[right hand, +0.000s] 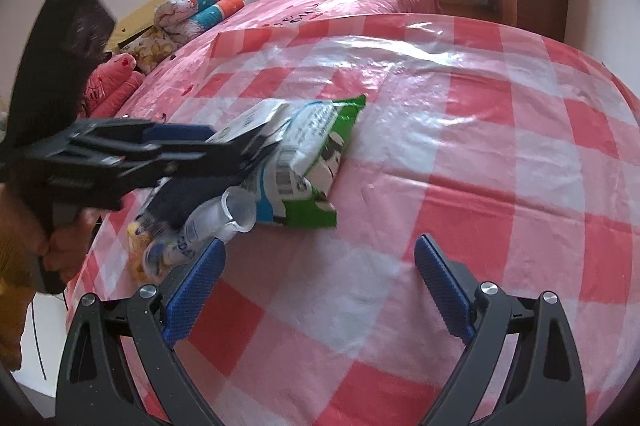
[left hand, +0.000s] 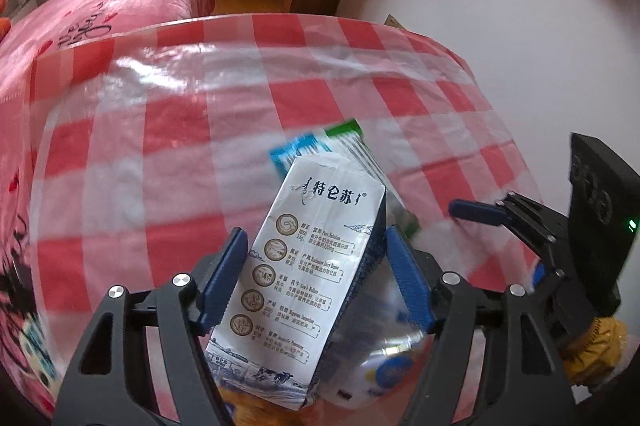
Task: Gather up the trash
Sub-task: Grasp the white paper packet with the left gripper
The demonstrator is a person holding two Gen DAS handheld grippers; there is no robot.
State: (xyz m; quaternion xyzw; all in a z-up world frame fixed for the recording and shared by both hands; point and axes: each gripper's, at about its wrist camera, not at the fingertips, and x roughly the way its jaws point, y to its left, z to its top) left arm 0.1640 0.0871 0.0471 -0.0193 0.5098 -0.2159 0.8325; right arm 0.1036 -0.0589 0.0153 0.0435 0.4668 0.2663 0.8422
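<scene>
Blue-padded, our left gripper (left hand: 314, 276) pinches the milk carton (left hand: 296, 278) at lower centre, above the checked tablecloth (right hand: 480, 154); our right gripper (right hand: 320, 290) hangs spread near the green wrapper (right hand: 320, 210).

My left gripper (left hand: 316, 266) was a matte black frame of angular arms with triangular cut-outs, each arm pinned by round silver screws. Its two fingers (left hand: 220, 282) wore ribbed royal-blue pads with sawtooth edges. My right gripper (right hand: 320, 290) matched it: black struts, silver screw heads, finely textured blue pads. Seen from my left camera, the right unit carried a black block with a small green light. Beside the left unit's black handle, my left hand (right hand: 60, 246) showed bare skin and a mustard-yellow sleeve.
</scene>
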